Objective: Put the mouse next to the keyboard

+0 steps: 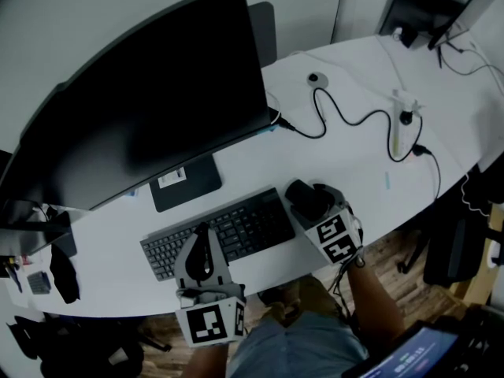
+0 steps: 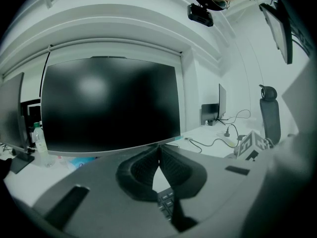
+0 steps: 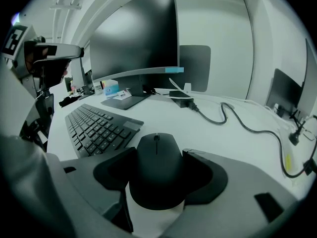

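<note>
The black mouse [image 1: 300,192] [image 3: 157,167] lies between the pads of my right gripper [image 1: 311,198] [image 3: 158,155], which is shut on its two sides. It is down at the white desk, just off the right end of the black keyboard [image 1: 224,231] [image 3: 96,125]; whether it touches the desk I cannot tell. My left gripper [image 1: 204,235] [image 2: 159,150] hangs over the keyboard's front edge near its middle, shut, with its tips meeting and nothing between them.
A big dark monitor [image 1: 157,93] on a flat base [image 1: 185,181] stands behind the keyboard. A black cable [image 1: 346,116] snakes to a white power strip [image 1: 402,124] at the right. A second screen [image 1: 421,14] is at the far right corner. Desk edge [image 1: 394,219] runs close by.
</note>
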